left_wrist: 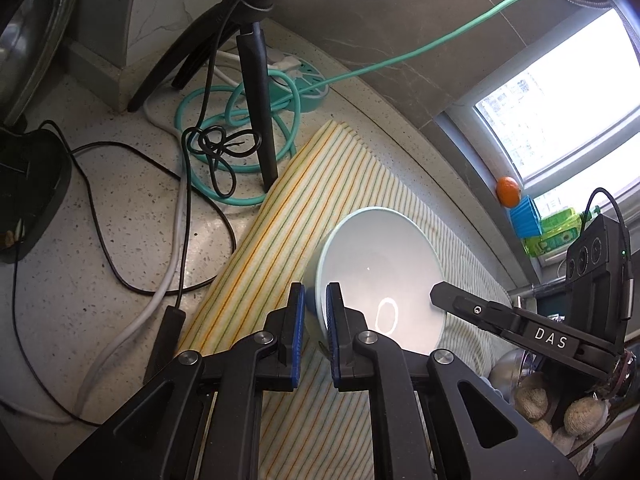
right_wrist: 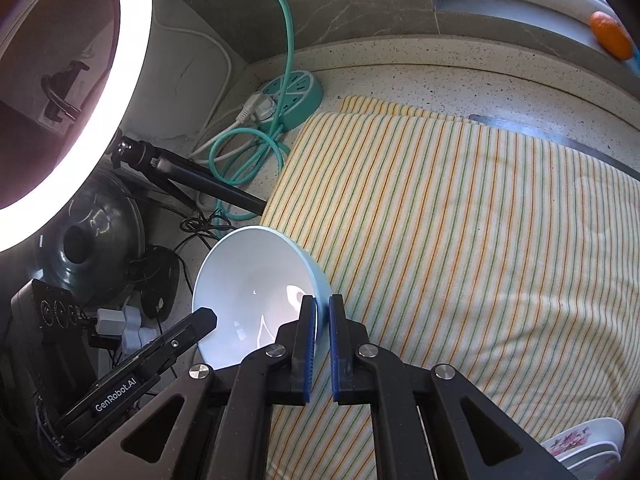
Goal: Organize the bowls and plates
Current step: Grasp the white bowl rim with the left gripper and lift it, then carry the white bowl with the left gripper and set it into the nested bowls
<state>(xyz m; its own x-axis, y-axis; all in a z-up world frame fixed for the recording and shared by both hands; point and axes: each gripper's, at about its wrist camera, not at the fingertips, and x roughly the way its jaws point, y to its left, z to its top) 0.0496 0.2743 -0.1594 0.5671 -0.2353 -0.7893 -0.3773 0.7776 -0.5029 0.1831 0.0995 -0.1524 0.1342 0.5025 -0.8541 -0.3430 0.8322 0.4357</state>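
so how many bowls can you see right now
1 for certain: a light blue bowl held tilted over the striped cloth, both grippers shut on its rim. The floral dishes at the cloth's edge may include more.

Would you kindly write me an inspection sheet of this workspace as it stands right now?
Surface: speckled countertop, partly covered by a striped cloth.
Job's things: one light blue bowl, tilted above the cloth; floral plates stacked at the edge of the right wrist view.
Clutter: tripod, ring light, dark pot lid.
Grippers: left gripper and right gripper each clamp the bowl's rim, on opposite sides.
Cables: teal cord coiled by a round power strip; black wires and a white cable nearby.
Surroundings: window; orange fruit on the sill.
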